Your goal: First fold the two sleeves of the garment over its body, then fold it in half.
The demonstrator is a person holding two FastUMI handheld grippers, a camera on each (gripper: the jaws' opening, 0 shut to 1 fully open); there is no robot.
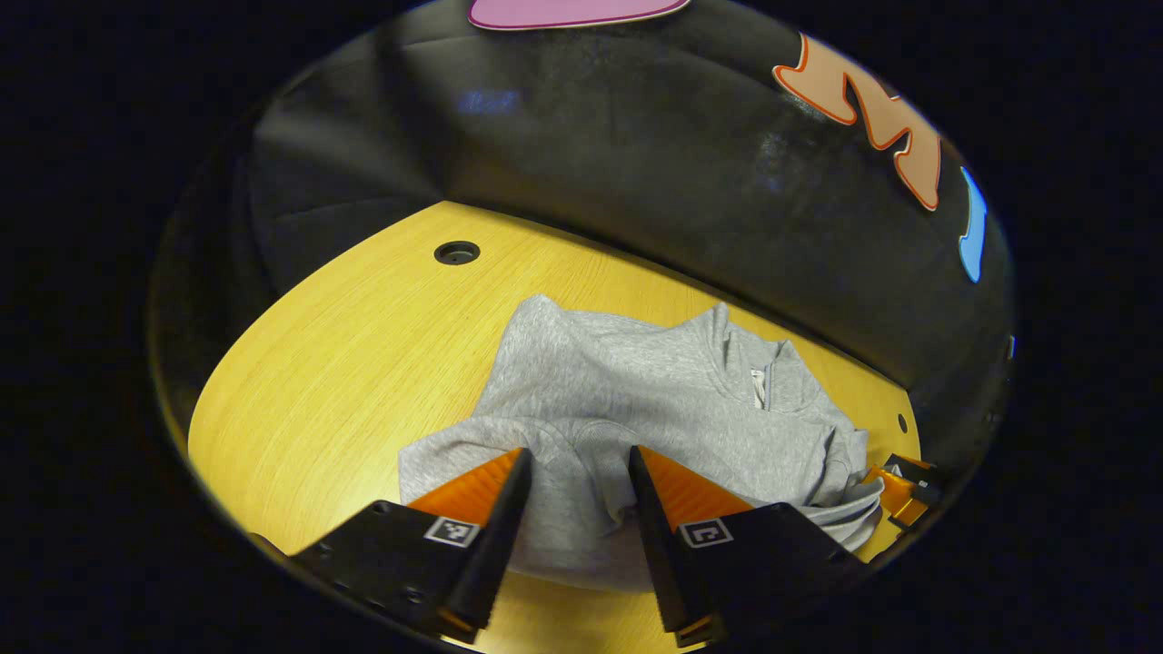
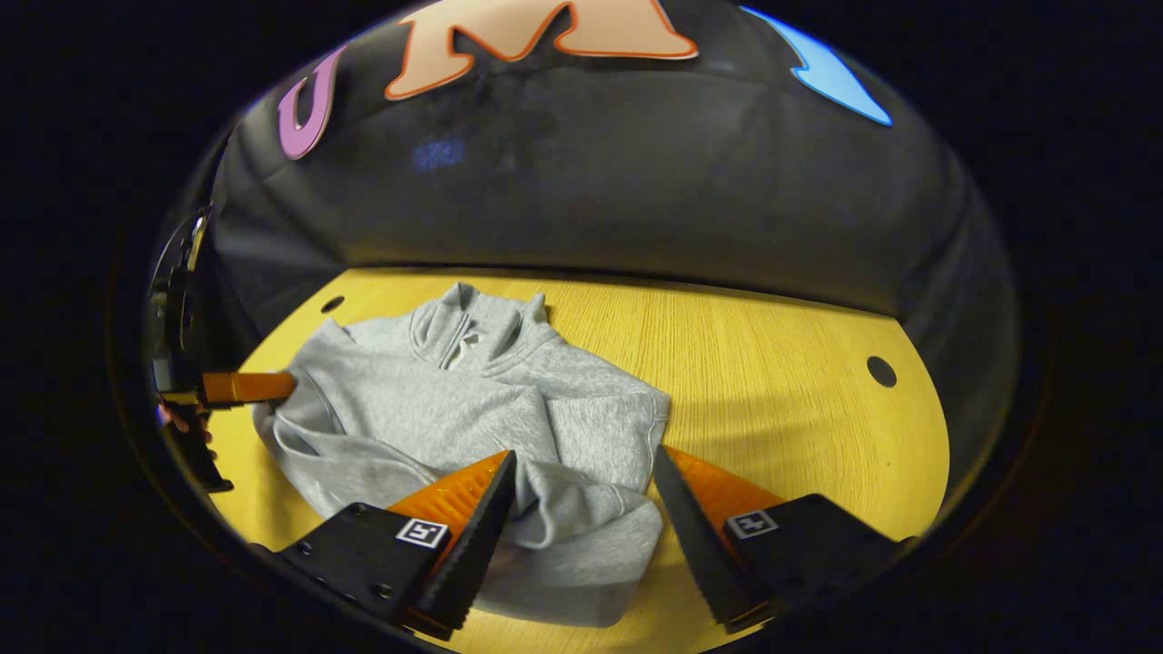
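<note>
A grey zip-collar sweatshirt (image 1: 636, 391) lies on the yellow wooden table (image 1: 345, 363), with its collar (image 1: 759, 363) toward the booth wall. A sleeve (image 1: 491, 440) is folded across the lower body. My left gripper (image 1: 580, 454) hovers open over that folded sleeve, with cloth showing between its fingers. In the right gripper view the sweatshirt (image 2: 472, 400) has its collar (image 2: 472, 331) at the far side, and a sleeve end (image 2: 591, 509) lies bunched near the hem. My right gripper (image 2: 583, 463) stands open above that bunched part. The left gripper (image 2: 241, 386) shows at the garment's left edge.
Round cable holes sit in the tabletop (image 1: 456, 252) (image 2: 880, 371). The black cloth wall (image 1: 636, 163) rises right behind the table's far edge. The right gripper (image 1: 901, 490) shows at the sweatshirt's right edge. Bare wood spreads right of the garment (image 2: 800, 391).
</note>
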